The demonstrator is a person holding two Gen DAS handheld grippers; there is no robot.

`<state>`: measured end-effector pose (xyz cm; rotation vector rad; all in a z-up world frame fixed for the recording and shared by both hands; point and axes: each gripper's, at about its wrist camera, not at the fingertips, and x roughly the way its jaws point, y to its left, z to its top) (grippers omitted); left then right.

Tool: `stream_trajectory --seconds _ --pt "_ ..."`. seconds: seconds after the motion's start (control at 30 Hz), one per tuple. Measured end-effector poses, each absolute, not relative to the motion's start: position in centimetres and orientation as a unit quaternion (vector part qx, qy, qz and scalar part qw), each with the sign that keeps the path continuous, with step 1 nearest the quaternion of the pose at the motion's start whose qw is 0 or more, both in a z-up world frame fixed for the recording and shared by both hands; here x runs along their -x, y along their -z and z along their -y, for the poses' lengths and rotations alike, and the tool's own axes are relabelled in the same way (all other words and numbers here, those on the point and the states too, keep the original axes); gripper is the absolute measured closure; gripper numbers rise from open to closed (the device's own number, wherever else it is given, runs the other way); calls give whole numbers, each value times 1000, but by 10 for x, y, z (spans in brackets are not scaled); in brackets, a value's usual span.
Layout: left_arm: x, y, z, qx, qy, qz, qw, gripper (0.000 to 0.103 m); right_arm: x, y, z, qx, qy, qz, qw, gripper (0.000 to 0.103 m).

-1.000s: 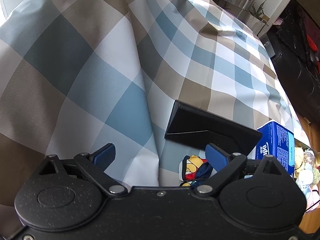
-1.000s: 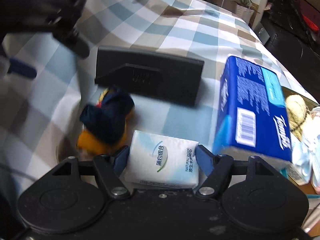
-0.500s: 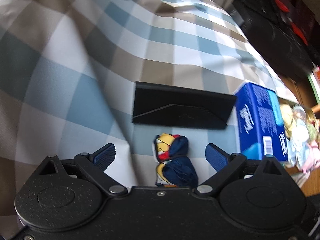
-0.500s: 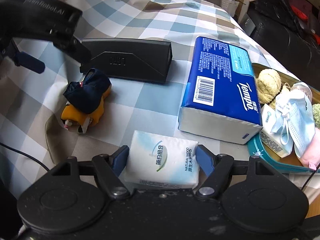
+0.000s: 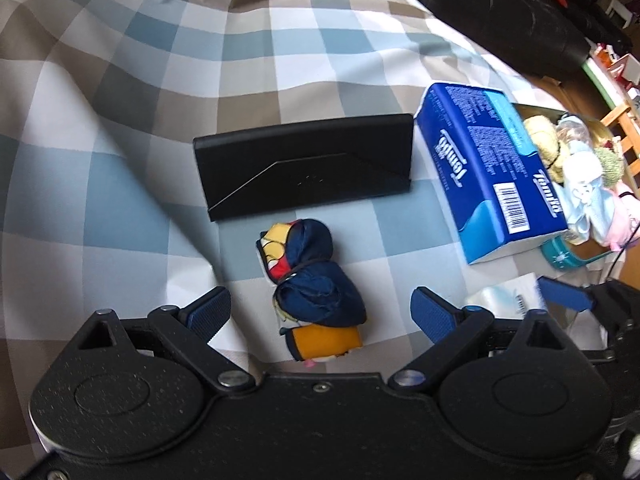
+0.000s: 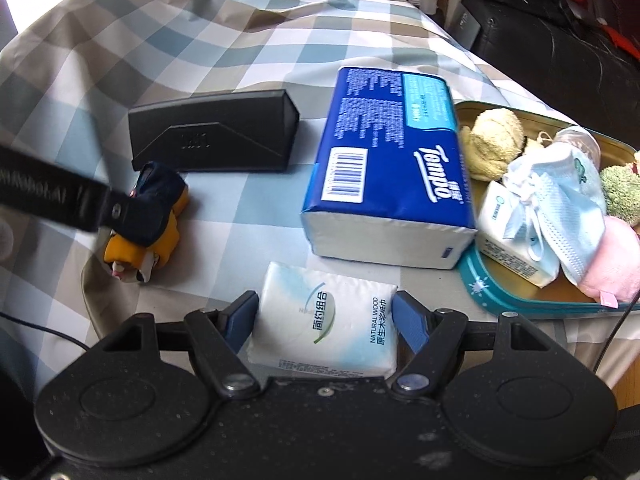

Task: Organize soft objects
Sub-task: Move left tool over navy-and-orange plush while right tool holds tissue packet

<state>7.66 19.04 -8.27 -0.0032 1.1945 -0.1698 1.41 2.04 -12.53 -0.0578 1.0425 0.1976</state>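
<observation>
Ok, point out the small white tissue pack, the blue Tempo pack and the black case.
small white tissue pack (image 6: pixel 326 326), right wrist view, middle of its printed top face.
blue Tempo pack (image 6: pixel 390 148), right wrist view, its blue top face.
black case (image 5: pixel 306 162), left wrist view, centre of its flap side.

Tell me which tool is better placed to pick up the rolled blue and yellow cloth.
Left. The left tool hangs open with the rolled cloth between its fingers; the right tool already grips a tissue pack.
</observation>
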Motion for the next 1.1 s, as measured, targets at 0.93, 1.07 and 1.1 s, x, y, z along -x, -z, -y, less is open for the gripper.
stream_trajectory --seconds 0.93,1.07,1.1 --pt "-78 103 -190 -139 -14 -626 767 25 -13 128 -9 24 -64 -515 855 30" --pt "-78 112 -177 -153 21 -635 757 34 -16 128 -4 10 -61 -518 853 30" --pt "-79 111 -177 -141 30 -634 760 34 -17 128 -3 8 -59 -519 853 30"
